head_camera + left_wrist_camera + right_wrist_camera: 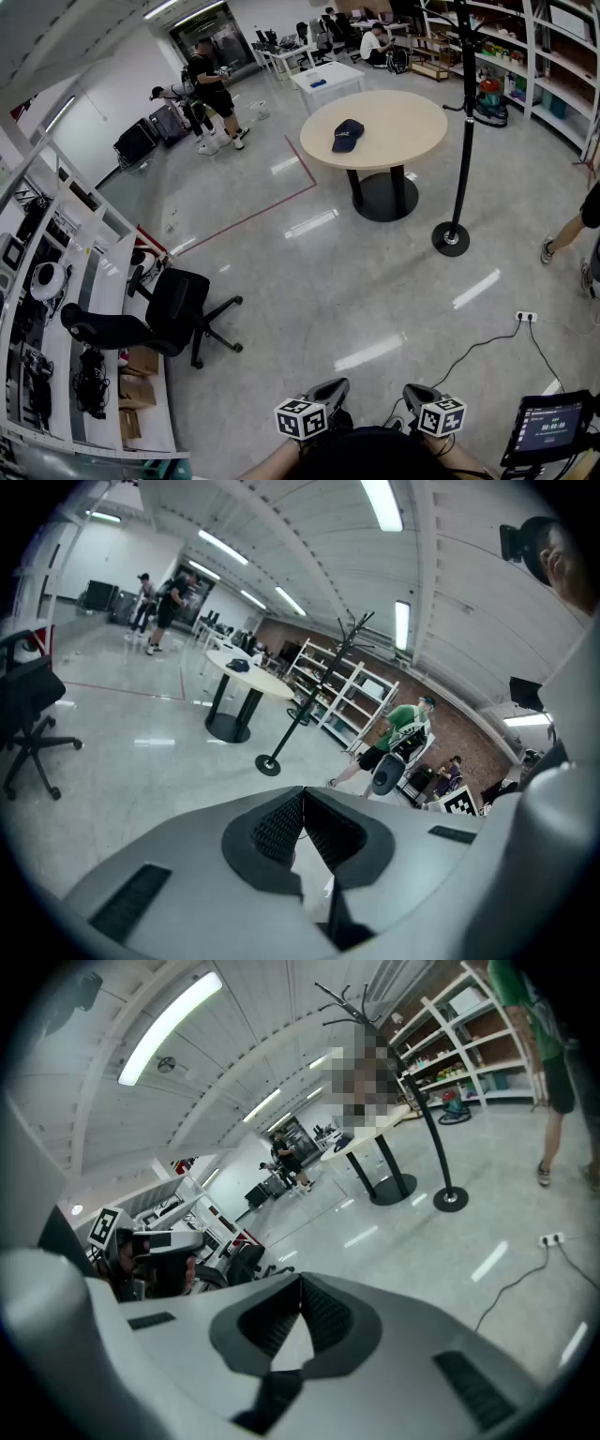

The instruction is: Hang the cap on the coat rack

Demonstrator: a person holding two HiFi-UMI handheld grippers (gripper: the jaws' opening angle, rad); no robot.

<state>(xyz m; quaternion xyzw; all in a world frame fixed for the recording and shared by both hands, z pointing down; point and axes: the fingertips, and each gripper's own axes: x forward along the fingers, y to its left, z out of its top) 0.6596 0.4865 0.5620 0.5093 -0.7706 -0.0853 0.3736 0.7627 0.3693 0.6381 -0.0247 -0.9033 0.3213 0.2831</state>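
A dark blue cap [347,135] lies on a round beige table [394,122] far ahead of me; in the left gripper view the cap [238,666] is a small dark shape on that table [255,677]. A black coat rack [462,122] stands on the floor just right of the table, its hooks showing in the left gripper view [349,630] and the right gripper view [347,1002]. Both grippers are held low near my body, far from the cap. The left gripper [302,801] and the right gripper [300,1288] are shut with nothing between their jaws.
A black office chair [155,314] stands at the left beside white desks [108,291]. People stand at the far back left [211,89], and a person's leg [562,234] is at the right. A cable and socket [525,317] lie on the floor at the right.
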